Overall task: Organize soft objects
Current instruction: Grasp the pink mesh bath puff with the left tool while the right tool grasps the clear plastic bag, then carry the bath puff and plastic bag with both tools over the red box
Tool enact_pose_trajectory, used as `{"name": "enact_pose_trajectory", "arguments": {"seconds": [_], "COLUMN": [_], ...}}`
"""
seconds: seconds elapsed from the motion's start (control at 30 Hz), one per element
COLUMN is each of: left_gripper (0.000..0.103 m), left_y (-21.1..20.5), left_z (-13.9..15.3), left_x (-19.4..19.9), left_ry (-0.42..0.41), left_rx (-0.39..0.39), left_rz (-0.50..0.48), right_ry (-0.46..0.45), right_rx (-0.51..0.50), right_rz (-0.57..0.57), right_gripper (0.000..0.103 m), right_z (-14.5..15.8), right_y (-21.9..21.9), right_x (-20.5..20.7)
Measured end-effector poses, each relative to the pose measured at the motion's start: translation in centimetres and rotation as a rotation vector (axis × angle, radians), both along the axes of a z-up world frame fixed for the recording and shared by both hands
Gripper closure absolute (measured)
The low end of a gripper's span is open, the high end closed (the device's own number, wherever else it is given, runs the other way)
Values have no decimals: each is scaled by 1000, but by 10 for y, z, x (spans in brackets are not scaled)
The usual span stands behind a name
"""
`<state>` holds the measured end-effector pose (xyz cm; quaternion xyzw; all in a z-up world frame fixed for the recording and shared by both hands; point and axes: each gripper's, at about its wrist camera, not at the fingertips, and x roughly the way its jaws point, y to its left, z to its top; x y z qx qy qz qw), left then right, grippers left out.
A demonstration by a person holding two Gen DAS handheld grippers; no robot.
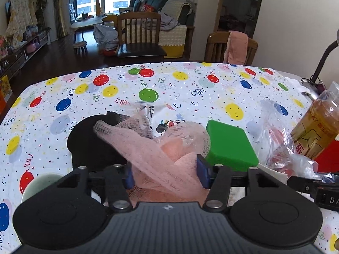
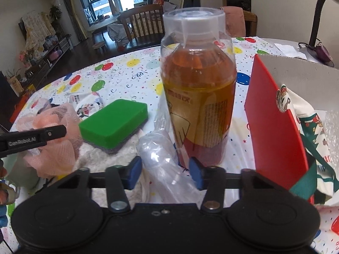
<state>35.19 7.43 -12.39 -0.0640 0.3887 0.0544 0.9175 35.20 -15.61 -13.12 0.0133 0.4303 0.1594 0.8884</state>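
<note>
A dining table under a balloon-print cloth [image 1: 190, 80] fills both views, with a living room, wooden chairs and a window behind it. Take the green sponge [image 1: 229, 146] as the landmark. Just to its left lies the pink mesh bath puff [image 1: 161, 152], bunched between the blue pads of the left gripper [image 1: 166, 172]; the fingers have closed in on the netting and pinch it. Left of the puff is a dark cloth [image 1: 89, 139], and behind it a small printed packet [image 1: 167, 122].

To the right of the sponge, a crumpled clear plastic bag [image 2: 161, 165] lies between the fingers of the right gripper [image 2: 165, 173], which have come partway together; the pads seem to press its sides. Right of the bag stands a bottle of amber drink [image 2: 199, 97], and beyond that a red box [image 2: 275, 131] holding cloth.

The puff looks very light, springy and snag-prone, so a grip deep in the gathered middle should hold better than one on a loose loop. The bag is thin and slippery and will likely slide unless pinched where it is bunched thickest.
</note>
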Motion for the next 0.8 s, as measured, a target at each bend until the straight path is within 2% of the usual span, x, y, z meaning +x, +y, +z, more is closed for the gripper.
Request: {"name": "enact_pose_trajectory", "arguments": {"seconds": [0.07,0.17,0.37,0.8], "left_gripper": [63,70,76,82], "left_y": [-2,-3,0,-4], "left_z": [2,5,11,48], "left_x": [-1,-4,-8,-31], "left_ry": [-4,-10,-24,-88], "left_rx": [17,29,19,-17], "left_rz": [-5,-11,-8,-45], "right_ry": [-6,-27,-102,-213], "right_rx": [2,-3,-19,18], "right_rz": [1,9,39,93], "right_gripper": [64,70,78,79], "right_z": [2,6,20,68], "right_y": [1,4,10,5], "right_x": [-2,-6,-14,-37]}}
